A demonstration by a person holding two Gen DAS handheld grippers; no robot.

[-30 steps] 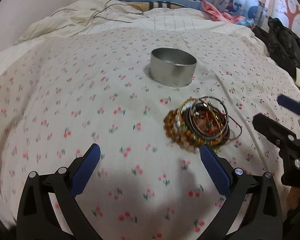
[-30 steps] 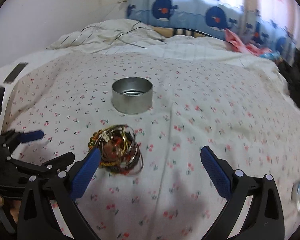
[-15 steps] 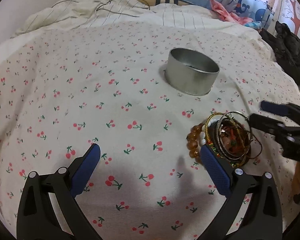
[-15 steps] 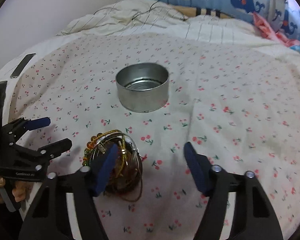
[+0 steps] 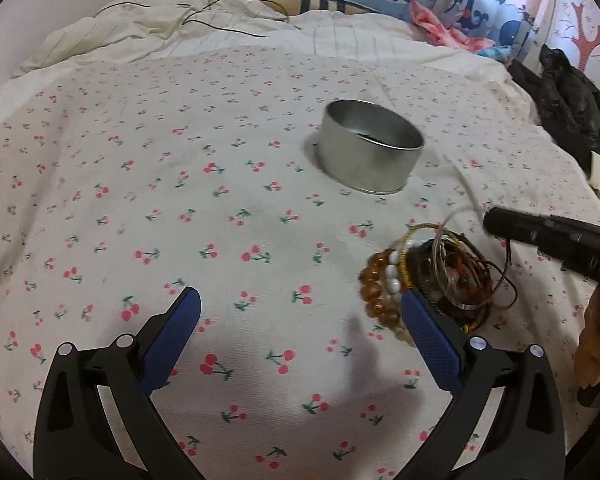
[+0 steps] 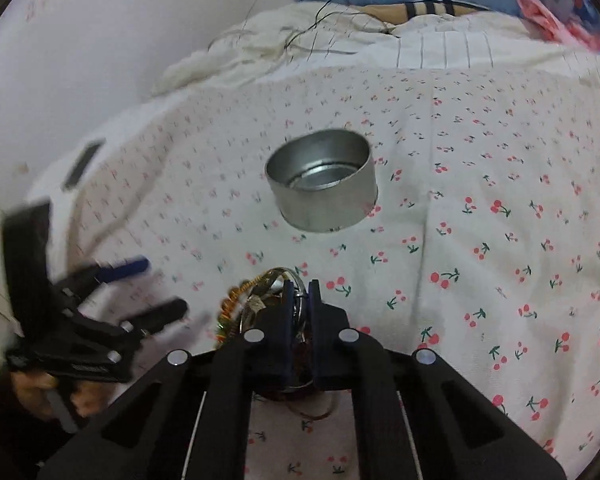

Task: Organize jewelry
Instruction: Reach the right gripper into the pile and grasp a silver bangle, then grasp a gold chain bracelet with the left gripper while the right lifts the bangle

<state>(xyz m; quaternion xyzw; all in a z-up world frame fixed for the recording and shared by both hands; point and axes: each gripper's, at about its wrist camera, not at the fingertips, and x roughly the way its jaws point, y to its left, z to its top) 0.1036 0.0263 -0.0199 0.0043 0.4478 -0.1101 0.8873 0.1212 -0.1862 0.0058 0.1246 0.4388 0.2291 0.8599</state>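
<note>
A tangled pile of bracelets (image 5: pixel 440 276), amber beads, thin metal bangles and cords, lies on the cherry-print sheet (image 5: pixel 220 208). Behind it stands a round metal tin (image 5: pixel 370 156) with nothing visible inside. My left gripper (image 5: pixel 300 304) hovers open just left of the pile, its right pad beside the amber beads. My right gripper (image 6: pixel 300 292) is down on the bracelets (image 6: pixel 256 296), jaws closing, with thin silver bangles pinched between the pads. The left wrist view shows the right gripper (image 5: pixel 492 220) coming in from the right onto the pile. The tin (image 6: pixel 324 188) sits just beyond it.
A crumpled cream quilt with a black cable (image 5: pixel 160 28) lies at the head of the bed. Black clothing (image 5: pixel 560 96) is heaped at the right edge. A dark flat device (image 6: pixel 82 164) rests near the bed's left edge. My left gripper (image 6: pixel 162 286) shows at lower left.
The right gripper's jaws went from wide apart to nearly together as it tipped down onto the bracelet pile. The left gripper came nearer the pile, then held still.
</note>
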